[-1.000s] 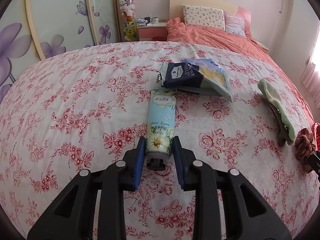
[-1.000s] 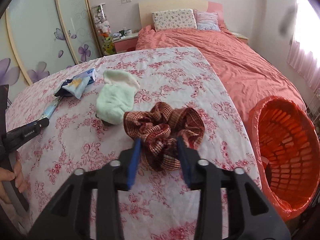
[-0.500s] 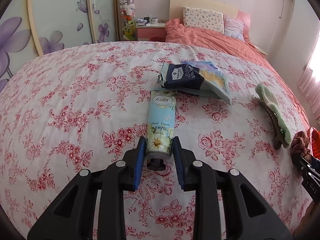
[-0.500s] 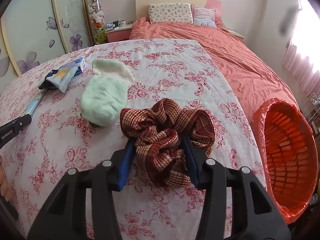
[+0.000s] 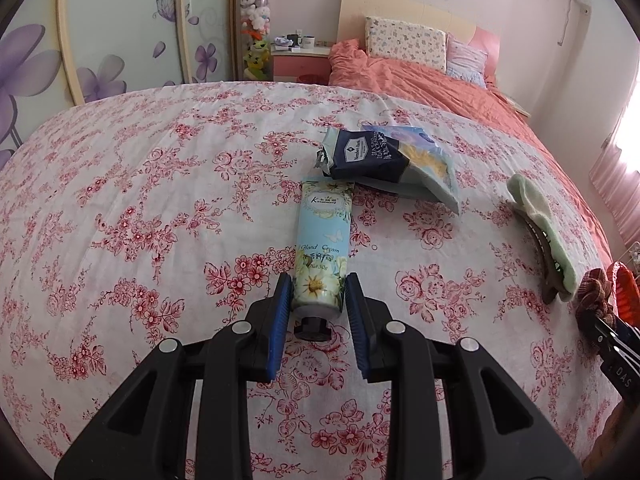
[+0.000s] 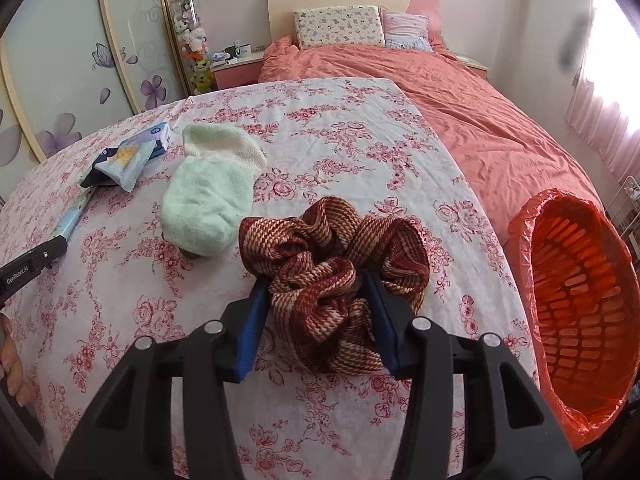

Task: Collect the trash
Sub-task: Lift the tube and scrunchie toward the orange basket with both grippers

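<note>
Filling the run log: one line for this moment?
left hand-held gripper: shut on hand cream tube | right hand-held gripper: shut on scrunchie | bin: right of table

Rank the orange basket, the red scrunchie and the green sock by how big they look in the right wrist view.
1. Orange basket, clearly largest.
2. Red scrunchie and green sock look similar; the scrunchie sits nearer the camera, so I won't rank them.

Pale pink walls, flower-painted wardrobe doors [image 5: 120, 40], coral-covered bed [image 6: 460, 100] under a cream headboard [image 6: 320, 0], sunlit pink curtains [image 6: 600, 92].
</note>
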A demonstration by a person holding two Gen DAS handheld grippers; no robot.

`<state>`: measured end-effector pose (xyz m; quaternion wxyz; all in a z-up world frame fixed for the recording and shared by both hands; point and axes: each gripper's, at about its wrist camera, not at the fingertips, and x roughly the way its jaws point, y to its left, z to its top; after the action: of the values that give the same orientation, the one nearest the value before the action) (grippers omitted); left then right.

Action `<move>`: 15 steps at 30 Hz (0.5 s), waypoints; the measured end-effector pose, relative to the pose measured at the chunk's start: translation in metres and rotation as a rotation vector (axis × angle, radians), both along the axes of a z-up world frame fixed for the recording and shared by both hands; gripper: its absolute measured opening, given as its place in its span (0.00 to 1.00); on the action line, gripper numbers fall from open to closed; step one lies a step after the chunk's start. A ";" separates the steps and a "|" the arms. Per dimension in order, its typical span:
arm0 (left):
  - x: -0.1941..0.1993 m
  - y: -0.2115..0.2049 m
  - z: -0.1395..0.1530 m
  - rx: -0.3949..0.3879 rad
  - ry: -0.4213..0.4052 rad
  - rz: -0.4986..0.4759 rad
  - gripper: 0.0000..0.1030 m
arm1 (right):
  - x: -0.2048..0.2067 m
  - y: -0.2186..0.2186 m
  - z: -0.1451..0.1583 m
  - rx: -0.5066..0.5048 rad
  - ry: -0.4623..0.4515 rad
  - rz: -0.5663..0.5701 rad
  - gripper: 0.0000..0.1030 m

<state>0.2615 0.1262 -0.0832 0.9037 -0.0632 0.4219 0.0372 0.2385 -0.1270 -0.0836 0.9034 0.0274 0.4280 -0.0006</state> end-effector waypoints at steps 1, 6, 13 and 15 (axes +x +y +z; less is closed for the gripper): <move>0.000 0.000 0.000 -0.002 0.000 0.000 0.28 | 0.000 -0.001 0.000 0.004 -0.001 0.000 0.46; 0.000 0.000 0.000 0.002 0.000 0.001 0.28 | 0.001 0.000 0.000 -0.014 0.002 -0.001 0.46; 0.001 -0.011 -0.001 0.102 0.017 -0.039 0.27 | 0.000 0.002 0.001 -0.012 -0.002 -0.005 0.43; 0.001 -0.011 0.000 0.104 0.017 -0.042 0.26 | -0.002 0.003 0.002 -0.014 -0.011 -0.007 0.35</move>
<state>0.2628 0.1150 -0.0836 0.9028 -0.0071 0.4281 0.0408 0.2369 -0.1241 -0.0817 0.9058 0.0226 0.4230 -0.0064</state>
